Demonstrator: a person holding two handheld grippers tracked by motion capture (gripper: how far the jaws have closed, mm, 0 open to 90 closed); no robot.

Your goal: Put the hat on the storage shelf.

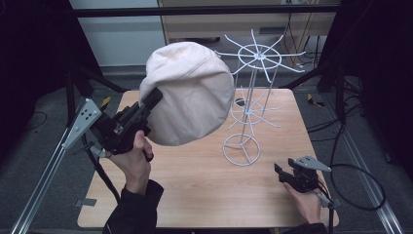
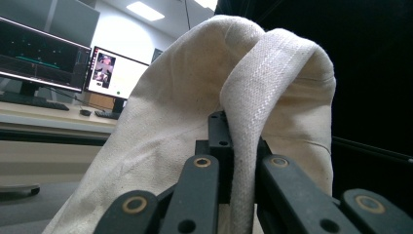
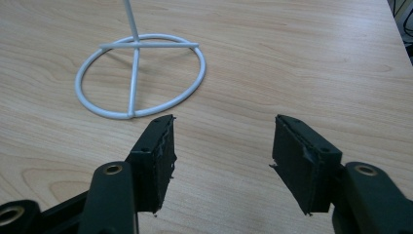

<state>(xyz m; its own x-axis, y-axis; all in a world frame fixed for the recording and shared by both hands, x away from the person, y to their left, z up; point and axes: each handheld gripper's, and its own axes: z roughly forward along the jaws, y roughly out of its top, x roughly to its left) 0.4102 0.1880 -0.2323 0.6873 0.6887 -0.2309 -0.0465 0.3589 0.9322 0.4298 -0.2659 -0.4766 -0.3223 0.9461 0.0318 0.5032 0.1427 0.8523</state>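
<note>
A pale cream fabric hat (image 1: 190, 92) hangs in the air above the left half of the wooden table (image 1: 195, 195). My left gripper (image 1: 155, 98) is shut on the hat's edge. In the left gripper view the hat's stitched rim (image 2: 243, 146) runs down between the two black jaws, and the cloth (image 2: 160, 126) drapes over them. A white wire stand (image 1: 249, 102) with two tiers of radiating hooks rises at the table's middle right. Its ring base (image 3: 139, 73) lies just beyond my right gripper (image 3: 221, 151). That right gripper (image 1: 278, 171) rests open near the front right edge, nothing between its jaws.
A light wood cabinet (image 1: 243, 24) stands behind the table. Black frame bars and aluminium rails (image 1: 53, 161) flank both sides. A black cable (image 1: 360, 190) loops on the floor at the right. Monitors (image 2: 44, 58) on a desk show in the left gripper view.
</note>
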